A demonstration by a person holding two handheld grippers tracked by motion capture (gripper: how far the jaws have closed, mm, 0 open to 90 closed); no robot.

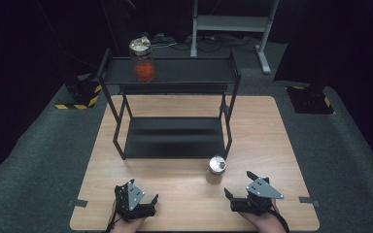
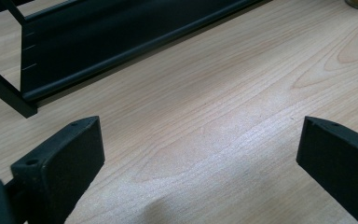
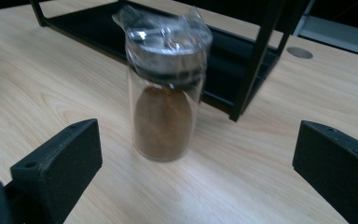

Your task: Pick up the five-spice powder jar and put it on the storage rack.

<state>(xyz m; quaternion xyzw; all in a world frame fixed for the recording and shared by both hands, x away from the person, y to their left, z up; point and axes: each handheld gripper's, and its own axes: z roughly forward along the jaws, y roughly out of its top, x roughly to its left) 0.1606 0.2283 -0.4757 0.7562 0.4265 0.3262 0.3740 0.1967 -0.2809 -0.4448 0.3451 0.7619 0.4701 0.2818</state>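
Note:
A glass jar of brown powder point(image 1: 216, 170) point(image 3: 165, 93) with a foil-wrapped lid stands upright on the wooden table point(image 1: 184, 194), just in front of the black two-tier rack point(image 1: 170, 73). On the rack's top shelf stands a second jar point(image 1: 142, 60), filled with orange-red contents. My right gripper point(image 1: 239, 187) point(image 3: 196, 154) is open near the table's front edge, right of the brown jar and apart from it; the jar stands ahead between its jaws. My left gripper point(image 1: 143, 193) point(image 2: 200, 158) rests open at the front left with bare wood between its jaws.
The rack's lower shelf point(image 1: 175, 138) point(image 2: 121, 37) lies bare, and one of its posts point(image 3: 256, 56) rises just behind the brown jar. Grey carpet point(image 1: 349, 155) surrounds the table. A metal stand point(image 1: 233, 24) is on the floor behind.

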